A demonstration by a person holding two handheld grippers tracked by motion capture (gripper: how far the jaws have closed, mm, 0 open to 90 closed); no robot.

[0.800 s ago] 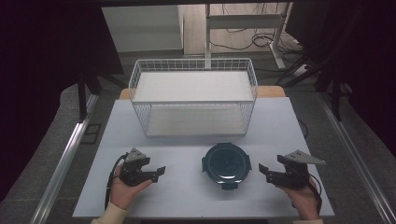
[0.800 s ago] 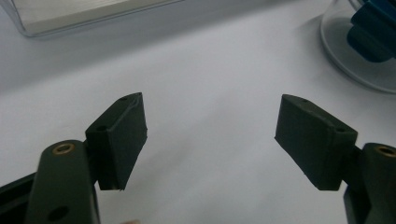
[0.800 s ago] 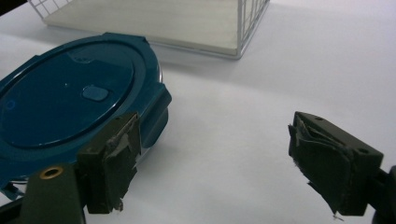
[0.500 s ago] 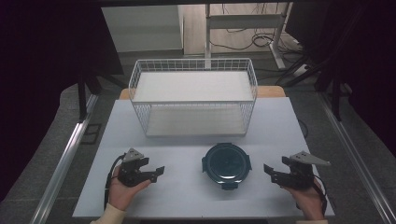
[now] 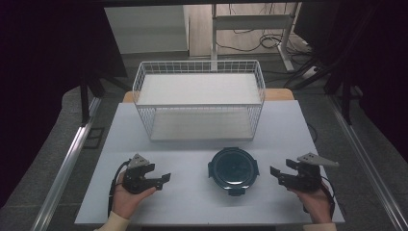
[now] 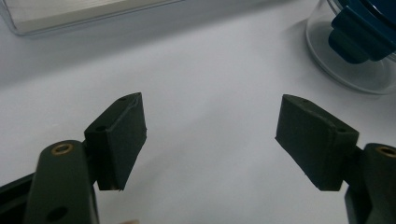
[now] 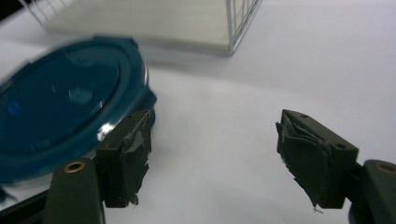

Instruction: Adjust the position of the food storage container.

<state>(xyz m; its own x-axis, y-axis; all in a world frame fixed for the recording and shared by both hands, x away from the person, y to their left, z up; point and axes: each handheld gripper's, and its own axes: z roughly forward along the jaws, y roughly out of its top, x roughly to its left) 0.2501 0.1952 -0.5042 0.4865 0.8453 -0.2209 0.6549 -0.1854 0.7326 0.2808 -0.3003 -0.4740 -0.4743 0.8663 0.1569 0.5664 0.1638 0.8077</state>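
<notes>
While no label or writing can be read on anything, the round container (image 5: 234, 169) with a dark blue clip-on lid sits near the front edge of the bench (image 5: 192, 202), about midway along it; its clear wall shows in the left gripper view, contents not discernible. Wire basket (image 5: 199, 98) stands toward the back edge, a white liner inside, nothing else seen in it. Left gripper (image 5: 164, 178) held by a hand near the front left corner, jaws apart, only bare bench between them. Right gripper (image 5: 274, 173) near the front right corner, jaws likewise spread and empty, pads worn and torn. Container lies between the two grippers, touching neither.
</notes>
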